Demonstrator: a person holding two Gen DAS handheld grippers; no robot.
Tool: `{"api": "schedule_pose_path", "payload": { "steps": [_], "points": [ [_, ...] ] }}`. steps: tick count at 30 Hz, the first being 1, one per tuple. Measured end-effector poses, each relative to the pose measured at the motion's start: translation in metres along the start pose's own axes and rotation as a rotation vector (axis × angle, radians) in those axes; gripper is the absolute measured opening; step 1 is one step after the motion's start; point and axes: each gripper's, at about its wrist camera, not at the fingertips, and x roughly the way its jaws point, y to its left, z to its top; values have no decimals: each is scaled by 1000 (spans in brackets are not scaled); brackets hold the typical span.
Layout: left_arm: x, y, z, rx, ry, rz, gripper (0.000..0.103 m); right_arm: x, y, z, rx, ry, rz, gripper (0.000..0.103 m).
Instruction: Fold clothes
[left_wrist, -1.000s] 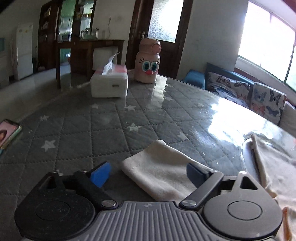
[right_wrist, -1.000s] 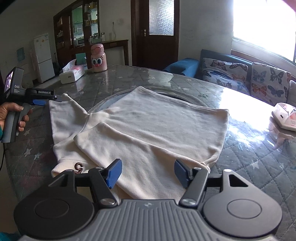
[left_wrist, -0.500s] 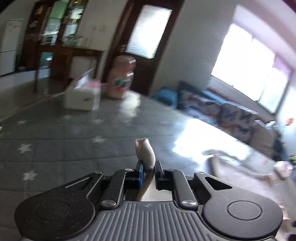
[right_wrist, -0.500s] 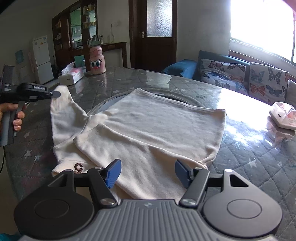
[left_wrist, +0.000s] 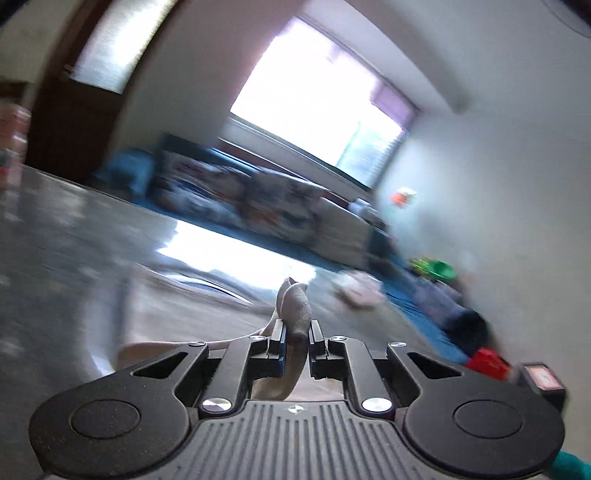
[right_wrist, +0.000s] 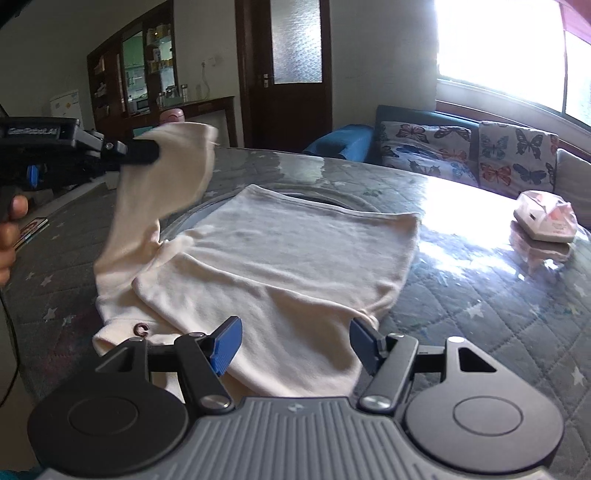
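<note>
Above the surface, the left gripper clamps the cream garment's raised sleeve. The right gripper hovers, its fingers spread apart.

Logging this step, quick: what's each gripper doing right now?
Left gripper: closed on the cream garment's sleeve, lifted off the table.
Right gripper: open, empty, over the garment's near edge.

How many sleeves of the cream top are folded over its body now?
1. One sleeve lies across the top; the other sleeve is lifted by the left gripper.
</note>
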Motion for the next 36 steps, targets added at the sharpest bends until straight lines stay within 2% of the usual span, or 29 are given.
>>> {"api": "schedule_pose_path", "payload": {
  "steps": [6,10,11,14,18,22,28,29,30,34,36],
  "points": [
    [43,-26,-28,71,135,-51,13,-10,-14,-6,25,1,-33,66],
    [57,-30,-47,114,217,-57,14,-14,-23,-9,44,3,-58,66],
    [58,-31,-52,128,231,-59,17,-15,-25,-10,49,3,-64,66],
    [57,-34,-63,156,255,-63,24,-15,-27,-9,54,-1,-68,66],
    [50,-31,-66,159,261,-76,42,-14,-26,-4,56,-10,-67,66],
    [30,-21,-56,184,239,-57,44,-10,-20,2,51,-22,-44,66],
    [-1,22,-45,163,200,101,44,10,-6,2,23,28,15,50],
    [-6,28,-45,168,198,123,44,13,-5,2,21,37,20,43],
    [-11,33,-45,168,203,136,44,17,-4,2,20,46,24,35],
    [-23,49,-53,165,234,179,44,29,-2,0,22,75,20,30],
    [-28,55,-58,162,252,198,45,30,-1,1,14,75,7,19]
  ]
}}
